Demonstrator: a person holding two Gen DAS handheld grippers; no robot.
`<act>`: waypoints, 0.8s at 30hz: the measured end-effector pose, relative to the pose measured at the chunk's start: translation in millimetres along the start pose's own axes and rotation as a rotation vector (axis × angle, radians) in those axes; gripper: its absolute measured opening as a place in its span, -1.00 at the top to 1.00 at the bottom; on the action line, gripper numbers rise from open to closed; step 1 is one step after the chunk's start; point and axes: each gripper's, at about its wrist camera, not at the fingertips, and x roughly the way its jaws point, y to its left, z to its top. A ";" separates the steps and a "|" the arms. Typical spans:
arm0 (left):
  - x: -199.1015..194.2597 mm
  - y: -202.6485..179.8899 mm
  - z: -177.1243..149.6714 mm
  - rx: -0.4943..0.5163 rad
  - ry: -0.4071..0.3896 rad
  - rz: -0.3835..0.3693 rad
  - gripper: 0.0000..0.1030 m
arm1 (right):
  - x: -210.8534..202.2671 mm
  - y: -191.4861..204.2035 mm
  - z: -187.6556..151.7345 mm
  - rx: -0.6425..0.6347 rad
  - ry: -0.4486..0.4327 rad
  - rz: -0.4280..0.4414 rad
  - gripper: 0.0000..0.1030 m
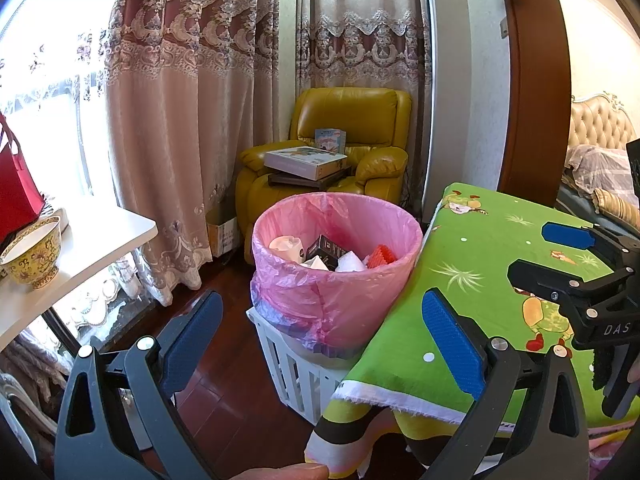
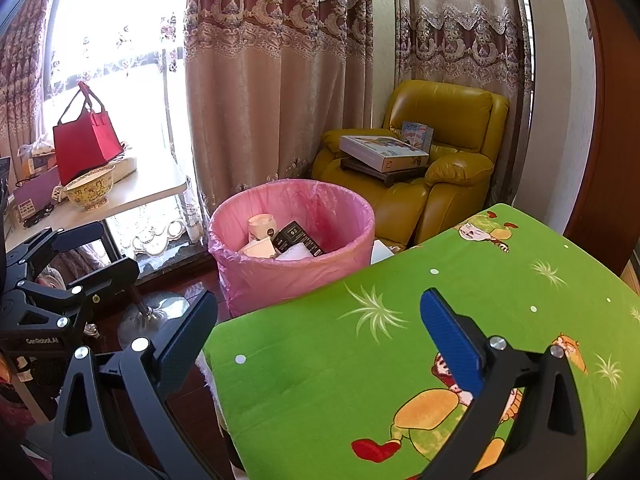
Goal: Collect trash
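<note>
A trash bin with a pink liner [image 1: 336,272] stands on a white crate [image 1: 296,372] beside the green cartoon tablecloth [image 1: 488,264]. Inside it lie a paper cup [image 1: 286,246], a black box [image 1: 326,248], white scraps and a red piece [image 1: 380,256]. The bin [image 2: 292,256] also shows in the right wrist view with the cup [image 2: 262,226] and black box [image 2: 296,238]. My left gripper [image 1: 320,340] is open and empty, short of the bin. My right gripper [image 2: 316,332] is open and empty over the tablecloth [image 2: 400,320]. The right gripper also shows in the left wrist view [image 1: 560,256], and the left gripper in the right wrist view [image 2: 76,256].
A yellow armchair [image 1: 352,148] with boxes [image 1: 304,162] stands behind the bin, before long curtains [image 1: 192,120]. A white side table [image 1: 100,240] on the left holds a yellow patterned bowl [image 1: 32,256] and a red bag [image 2: 86,140]. The floor is dark wood [image 1: 224,392].
</note>
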 end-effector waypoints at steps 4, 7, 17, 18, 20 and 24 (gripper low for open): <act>0.2 0.1 -0.1 0.001 0.000 0.000 -0.84 | -0.3 0.0 0.3 0.000 -0.001 -0.001 -0.91; 0.5 0.2 -0.3 0.001 0.003 0.000 -0.84 | -0.4 -0.1 0.4 0.000 0.000 0.000 -0.91; 1.5 0.8 -3.0 -0.002 0.010 0.000 -0.84 | 0.9 0.7 -4.8 -0.001 0.003 0.000 -0.91; 1.9 1.0 -3.9 -0.003 0.011 0.000 -0.84 | 0.9 0.7 -4.7 -0.002 0.003 0.000 -0.91; 2.4 1.0 -4.7 -0.003 0.012 0.001 -0.84 | 1.4 1.1 -6.0 -0.002 0.004 0.000 -0.91; 2.9 1.6 -4.6 -0.003 0.013 0.000 -0.84 | 1.9 1.6 -6.8 -0.001 0.005 0.000 -0.91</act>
